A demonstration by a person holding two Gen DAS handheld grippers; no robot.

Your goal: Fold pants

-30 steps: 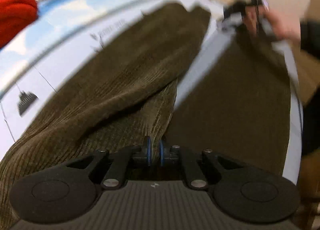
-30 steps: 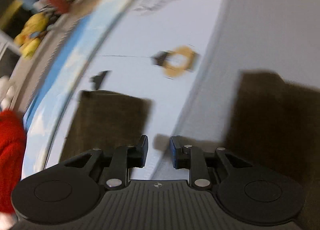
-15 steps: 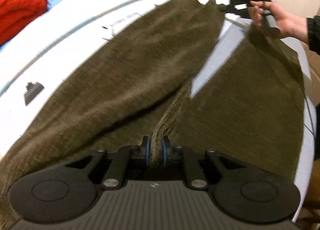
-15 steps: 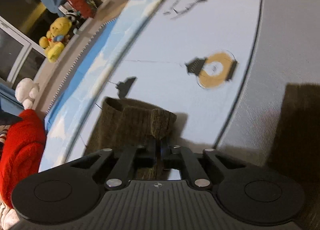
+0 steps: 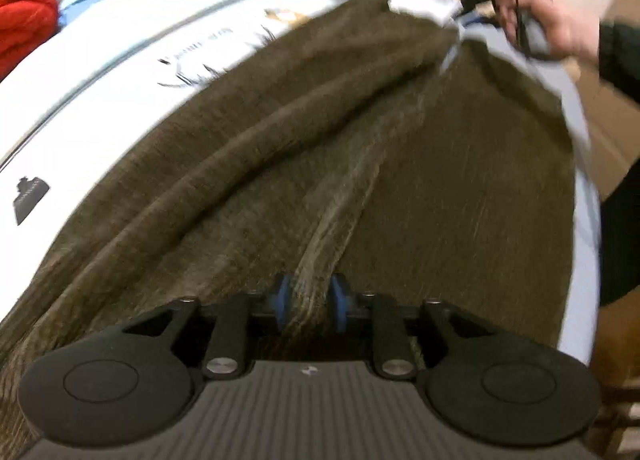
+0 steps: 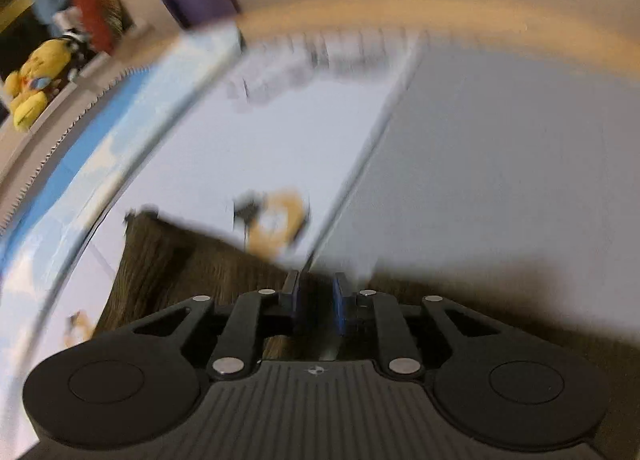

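At the bottom centre of the left wrist view, the left gripper (image 5: 309,302) is seen with jaws opening, a raised ridge of the brown pants (image 5: 320,164) between the blue pads. The pants are spread up the frame over a white sheet (image 5: 100,100). At upper right, the right gripper (image 5: 466,6) is held by a hand (image 5: 556,26); its jaws are opening over the cuff edge.

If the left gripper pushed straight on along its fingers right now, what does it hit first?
The brown pants. A ridge of the fabric already lies between the opening fingers of the left gripper, so it would likely press into that fold, then the white bedsheet beneath.
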